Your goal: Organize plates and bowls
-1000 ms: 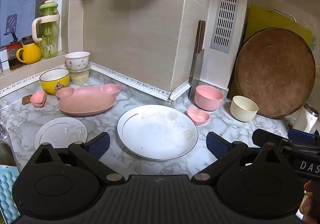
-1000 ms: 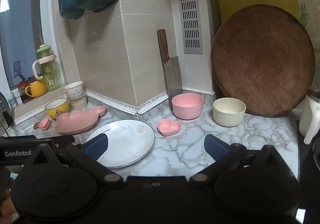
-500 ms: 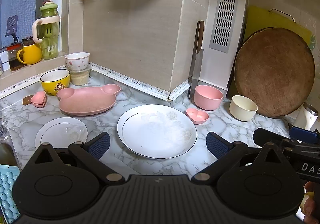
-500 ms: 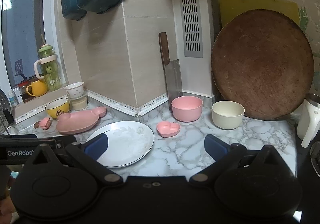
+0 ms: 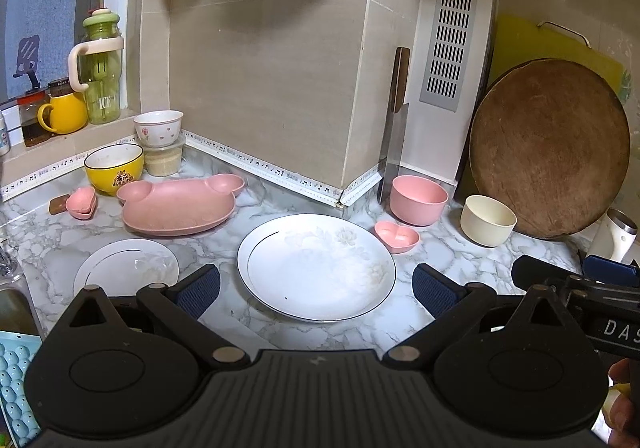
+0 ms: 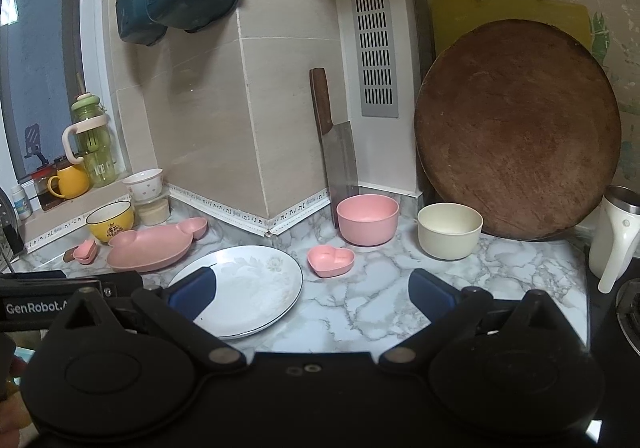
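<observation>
Left wrist view shows the large white plate [image 5: 316, 268] lying flat on the marble table [image 5: 448, 248], in the middle between the two fingers of the left tongs [image 5: 316, 286]. These tongs stand wide open above the table and hold nothing. To the left of this plate lies a small white plate [image 5: 126, 268], partly hidden behind the left finger. Behind it sits the pink bear-shaped plate [image 5: 180, 206], and beside that a small pink heart dish [image 5: 81, 202] and a yellow bowl [image 5: 114, 167]. A white flowered bowl [image 5: 158, 127] stands on a lidded container [image 5: 164, 161] in the corner.

On the right side of the large plate, another pink heart dish [image 5: 397, 236] lies just beside its rim. Behind it stand a pink bowl [image 5: 418, 199] and a cream bowl [image 5: 488, 220], apart from each other. A cleaver [image 5: 394, 152] and a round wooden board [image 5: 550, 148] lean on the wall.

In the right wrist view, the right tongs [image 6: 312, 292] are also wide open and empty, with the left finger over the large plate.
</observation>
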`<state>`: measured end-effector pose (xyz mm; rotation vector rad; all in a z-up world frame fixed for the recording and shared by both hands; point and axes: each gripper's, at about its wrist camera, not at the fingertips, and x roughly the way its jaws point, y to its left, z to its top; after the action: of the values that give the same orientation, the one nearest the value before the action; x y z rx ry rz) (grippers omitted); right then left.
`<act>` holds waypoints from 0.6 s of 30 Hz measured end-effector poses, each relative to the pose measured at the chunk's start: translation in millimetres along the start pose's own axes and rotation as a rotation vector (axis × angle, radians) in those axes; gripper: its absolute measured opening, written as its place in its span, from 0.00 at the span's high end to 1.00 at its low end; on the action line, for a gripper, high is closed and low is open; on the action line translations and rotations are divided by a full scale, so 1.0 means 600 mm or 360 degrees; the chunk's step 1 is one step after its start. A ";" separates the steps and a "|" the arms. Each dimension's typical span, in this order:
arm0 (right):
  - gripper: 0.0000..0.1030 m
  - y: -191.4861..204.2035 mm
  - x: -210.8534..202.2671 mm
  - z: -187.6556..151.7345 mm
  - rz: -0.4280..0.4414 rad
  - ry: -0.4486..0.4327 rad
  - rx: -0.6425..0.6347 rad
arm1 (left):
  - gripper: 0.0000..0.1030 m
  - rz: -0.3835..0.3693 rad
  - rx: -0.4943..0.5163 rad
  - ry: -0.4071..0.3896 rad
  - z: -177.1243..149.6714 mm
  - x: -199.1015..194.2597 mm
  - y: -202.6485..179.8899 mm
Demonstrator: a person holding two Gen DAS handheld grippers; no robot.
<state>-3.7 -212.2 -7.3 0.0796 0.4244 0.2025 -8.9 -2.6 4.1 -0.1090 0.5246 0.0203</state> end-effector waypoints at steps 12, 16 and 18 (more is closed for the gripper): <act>0.00 0.001 -0.001 0.002 -0.0019 -0.0044 -0.0009 | 0.00 -0.0015 0.0008 -0.0035 0.001 -0.006 -0.001; 0.00 0.001 0.001 0.003 -0.0018 -0.0044 -0.0006 | 0.00 -0.0017 0.0013 -0.0049 0.002 -0.006 -0.002; 0.00 0.002 0.001 0.002 -0.0015 -0.0046 -0.0012 | 0.00 -0.0022 0.0012 -0.0052 0.003 -0.006 -0.001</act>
<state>-2.7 -211.0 -6.3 0.0731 0.3953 0.1931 -11.3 -3.2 7.6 -0.1048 0.4912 0.0069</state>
